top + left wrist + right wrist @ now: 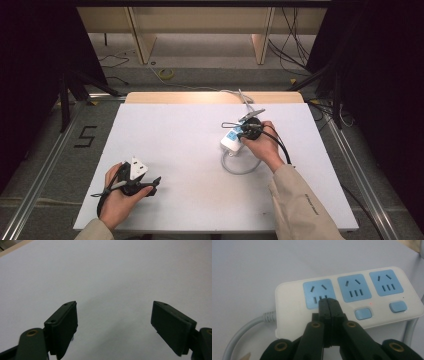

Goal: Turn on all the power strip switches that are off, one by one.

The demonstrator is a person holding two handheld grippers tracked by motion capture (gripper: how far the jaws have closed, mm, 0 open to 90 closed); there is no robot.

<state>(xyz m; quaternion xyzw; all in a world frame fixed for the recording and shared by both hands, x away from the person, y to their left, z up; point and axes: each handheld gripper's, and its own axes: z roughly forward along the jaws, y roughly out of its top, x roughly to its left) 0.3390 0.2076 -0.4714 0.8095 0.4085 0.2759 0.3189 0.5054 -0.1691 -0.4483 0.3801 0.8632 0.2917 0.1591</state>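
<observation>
The strip point(233, 140) lies on the white table point(165, 145) at about 2 o'clock from the table's middle, with its grey cable point(239, 169) looping off toward 6 o'clock. In the right gripper view it point(352, 300) shows 3 blue sockets in a row and 2 blue switches below them, with a small red light between those switches.

The right gripper point(329, 305) is clenched with nothing between its jaws; the tips sit on or just above the strip beside the socket nearest the cable, where a 3rd switch would likely lie under them. Whether they touch it cannot be told. The left gripper point(113, 326) is released, jaws wide apart over bare table at about 8 o'clock in the high view point(131, 184), well apart from the strip.

The strip looks like a light, stiff plastic box with smooth, rather slippery faces, so a push may slide it. The long side walls seem the best hold; the cable is bendy and would drag.

No containers are on the table.
</observation>
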